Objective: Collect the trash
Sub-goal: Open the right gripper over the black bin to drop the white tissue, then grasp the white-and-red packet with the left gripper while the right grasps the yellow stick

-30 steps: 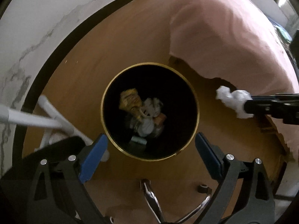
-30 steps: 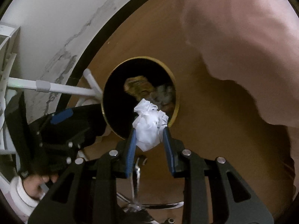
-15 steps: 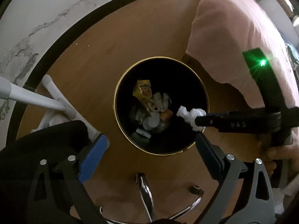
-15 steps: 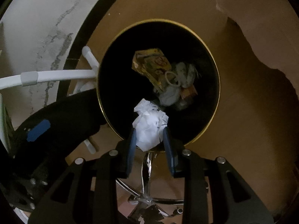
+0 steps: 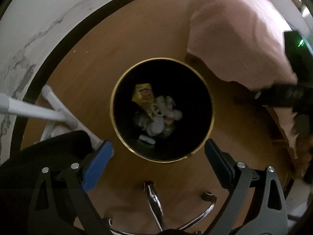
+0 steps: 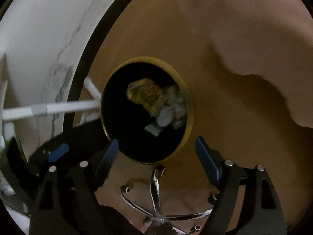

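Left wrist view looks straight down into a round black waste bin with a gold rim [image 5: 212, 105], and the trash lies at its bottom: a yellow printed carton [image 5: 143, 96], crumpled white paper wads [image 5: 168, 107] pressed against the carton's right side, and a small pale blue-green flat piece [image 5: 147, 139] nearer the lower edge of the bin. From the right wrist view the same bin [image 6: 190, 105] sits a little left of centre, with the yellow carton [image 6: 144, 94], the white wads [image 6: 172, 107] and the pale flat piece [image 6: 154, 130] all blurred but inside it. The right gripper [image 6: 156, 152] hangs above the bin's near edge; its blue-padded jaws are opening and stand wide, with nothing between them. The left gripper [image 5: 158, 156] hovers over the bin's near rim too, its blue pads spread well apart and empty. The bin stands on a brown wooden floor [image 5: 82, 74]. Just below the bin in both views lies the chrome star base of a swivel chair [image 6: 158, 201]. To the bin's left a white tubular frame [image 5: 39, 111] crosses the floor. Up and to the right of the bin a pink draped cloth [image 5: 234, 31] hangs. Beyond the bin's left, a white marbled wall with a black skirting [image 5: 29, 39] curves around.
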